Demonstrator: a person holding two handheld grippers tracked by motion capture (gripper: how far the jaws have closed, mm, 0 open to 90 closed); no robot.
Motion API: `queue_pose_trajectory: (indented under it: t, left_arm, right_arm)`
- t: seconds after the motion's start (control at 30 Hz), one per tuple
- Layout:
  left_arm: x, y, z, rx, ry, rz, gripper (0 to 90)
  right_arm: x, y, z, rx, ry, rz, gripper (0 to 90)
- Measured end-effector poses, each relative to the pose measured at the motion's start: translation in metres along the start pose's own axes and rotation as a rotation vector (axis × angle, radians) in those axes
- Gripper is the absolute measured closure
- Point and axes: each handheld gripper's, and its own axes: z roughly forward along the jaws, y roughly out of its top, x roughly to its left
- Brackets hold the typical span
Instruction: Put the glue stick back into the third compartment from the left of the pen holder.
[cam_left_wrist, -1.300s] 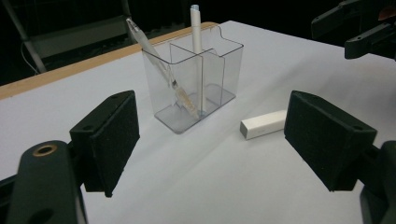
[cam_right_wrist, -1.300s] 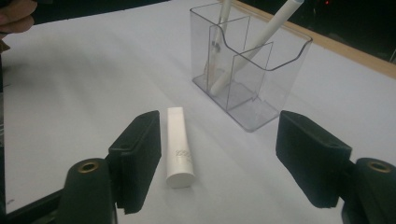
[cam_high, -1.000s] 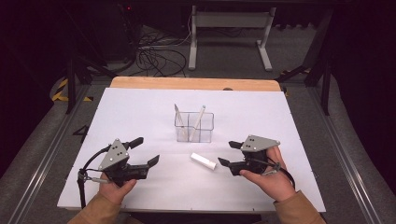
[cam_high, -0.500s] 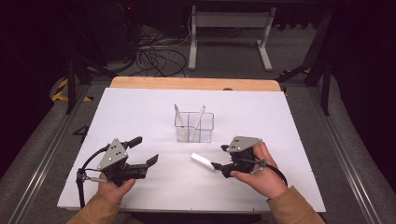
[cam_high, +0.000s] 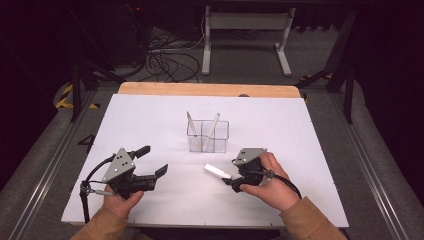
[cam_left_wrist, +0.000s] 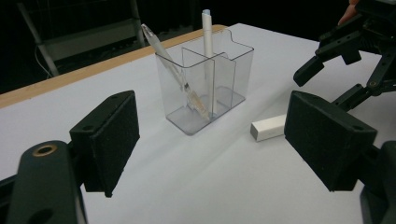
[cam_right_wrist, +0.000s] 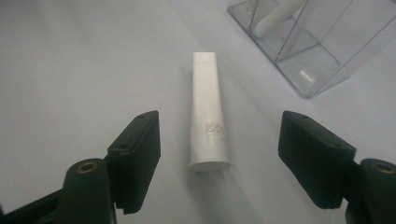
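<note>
- High view, left side: left gripper (cam_high: 151, 160) parked over the white table (cam_high: 150, 120), jaws spread, nothing between them, well apart from everything else.
- Centre: clear divided holder (cam_high: 208, 136) standing upright on the table, one slim pen (cam_high: 191, 129) leaning in its left compartment, a white pen (cam_high: 212, 129) nearly upright in the next.
- Just right of centre, near the holder's front: short white tube (cam_high: 217, 171) lying flat on the table, touching nothing.
- Right: right gripper (cam_high: 229, 174) low over the tube's near end, jaws wide, no grip yet.
- Right gripper view: tube (cam_right_wrist: 208, 126) lengthwise between the two black pads, flared end nearest, gaps on both sides.
- Step in hand, as judged: approach to pick up the tube. Next move likely calls for a little more descent, pads level with the tube's body, then a squeeze across its narrow width; round shape may roll if pads meet off-centre.
- Hard to make out: small grey print on the tube, unreadable; whether the tube is a cap or a marker, unclear.
- Left gripper view: right gripper (cam_left_wrist: 327, 58) cut off at the frame's upper right, tube's far end hidden behind a black pad.
</note>
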Motion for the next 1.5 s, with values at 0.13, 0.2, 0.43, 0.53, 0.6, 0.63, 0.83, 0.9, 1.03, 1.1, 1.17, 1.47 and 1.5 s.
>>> queue_pose_trajectory:
  t: [0.13, 0.2, 0.43, 0.53, 0.6, 0.63, 0.83, 0.9, 1.03, 1.1, 1.17, 1.47, 1.5]
  left_arm:
    - [0.0, 0.0, -0.001, 0.002, 0.005, 0.003, 19.2]
    - [0.0, 0.001, -0.002, -0.002, 0.011, 0.007, 19.2]
    - [0.001, 0.001, -0.004, -0.006, 0.015, 0.005, 19.2]
    - [0.001, 0.001, -0.004, -0.005, 0.016, 0.006, 19.1]
    - [0.001, 0.001, -0.005, -0.005, 0.015, 0.004, 19.2]
    - [0.001, 0.001, -0.004, -0.004, 0.016, 0.004, 19.1]
    - [0.001, 0.0, -0.003, 0.001, 0.011, -0.001, 19.2]
    - [0.001, 0.0, -0.003, 0.002, 0.013, 0.002, 19.2]
    - [0.001, 0.0, -0.003, 0.003, 0.013, 0.003, 19.2]
    - [0.002, 0.0, -0.003, 0.001, 0.013, 0.001, 19.1]
    - [0.002, 0.0, -0.004, 0.001, 0.013, -0.001, 19.2]
    - [0.0, 0.0, -0.003, 0.0, 0.011, 0.003, 19.2]
    - [0.0, 0.0, -0.003, 0.001, 0.01, 0.0, 19.2]
  right_arm:
    - [0.002, 0.0, 0.006, 0.022, 0.005, -0.006, 30.4]
    - [0.002, -0.001, 0.009, 0.035, 0.004, -0.016, 30.4]
    - [0.005, -0.002, 0.017, 0.069, 0.017, -0.027, 31.7]
    - [0.006, -0.002, 0.021, 0.08, 0.028, -0.038, 32.4]
    - [0.007, -0.003, 0.023, 0.09, 0.025, -0.035, 33.2]
    - [0.007, -0.003, 0.024, 0.094, 0.024, -0.035, 33.5]
    - [0.008, -0.004, 0.027, 0.135, 0.009, -0.021, 40.2]
    - [0.007, -0.004, 0.027, 0.134, -0.002, -0.012, 42.4]
    - [0.006, -0.004, 0.027, 0.137, -0.015, -0.002, 46.0]
    - [0.006, -0.004, 0.028, 0.142, -0.013, 0.0, 47.9]
    - [0.007, -0.004, 0.029, 0.147, -0.01, 0.003, 49.6]
    - [0.007, -0.003, 0.029, 0.149, -0.006, 0.025, 57.9]
    - [0.006, -0.003, 0.029, 0.149, -0.005, 0.027, 58.4]
